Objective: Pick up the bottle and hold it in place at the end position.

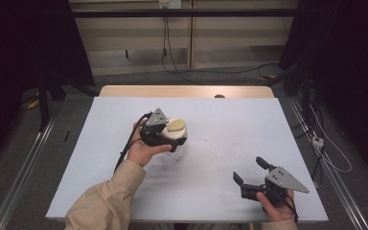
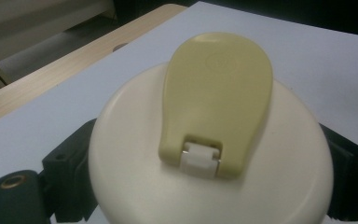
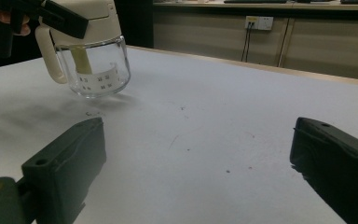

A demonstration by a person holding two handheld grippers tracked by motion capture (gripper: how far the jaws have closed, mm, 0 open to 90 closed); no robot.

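Right tongs point(image 1: 249, 171): wide open, empty, near edge | left tongs point(image 1: 172, 139): clamped on cream-lidded jug point(image 3: 93, 56), tilted, mid-table

Jug lid point(image 2: 214, 154): I see smooth cream plastic, slight sheen
Jug body point(image 3: 103, 70): clear, glossy
Tabletop point(image 1: 220, 191): matt, speckled

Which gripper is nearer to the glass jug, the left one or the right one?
Left. The left gripper has its jaws closed around the glass jug at its cream lid; the right gripper is open, well apart from it near the table's front edge.
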